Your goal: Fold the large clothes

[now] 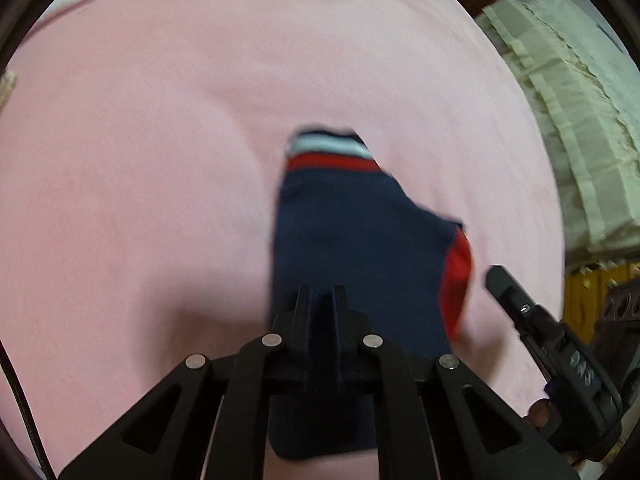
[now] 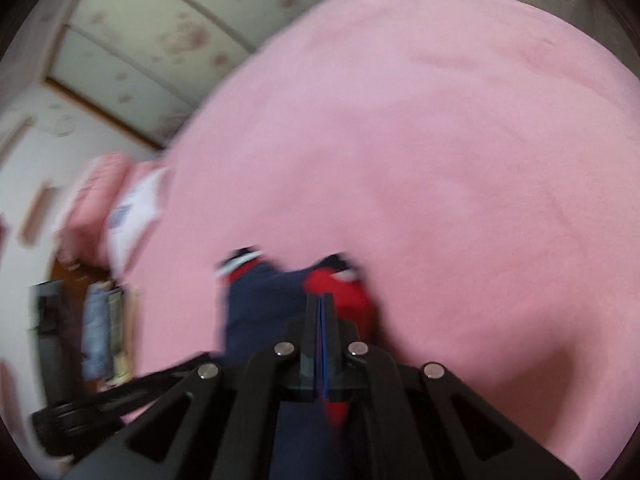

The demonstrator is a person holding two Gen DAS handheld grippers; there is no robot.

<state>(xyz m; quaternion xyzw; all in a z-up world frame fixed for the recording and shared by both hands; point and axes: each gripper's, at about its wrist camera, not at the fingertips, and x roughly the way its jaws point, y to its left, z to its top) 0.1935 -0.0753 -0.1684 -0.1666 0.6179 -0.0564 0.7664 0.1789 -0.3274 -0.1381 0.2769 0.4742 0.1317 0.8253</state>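
Note:
A navy garment (image 1: 344, 224) with red and white stripes hangs in the air over the pink bed cover (image 1: 140, 160). My left gripper (image 1: 321, 294) is shut on its navy cloth, which drapes forward and down from the jaws. My right gripper (image 2: 320, 300) is shut on the same garment (image 2: 264, 296), at a red panel. The right gripper also shows in the left wrist view (image 1: 520, 304), at the lower right beside the garment's red edge. Both views are blurred by motion.
The pink cover (image 2: 440, 160) fills most of both views. A cream quilted bedspread (image 1: 560, 120) lies at the right. A pink pillow (image 2: 100, 196), floral wardrobe doors (image 2: 168, 40) and hanging clothes (image 2: 100, 332) are at the left.

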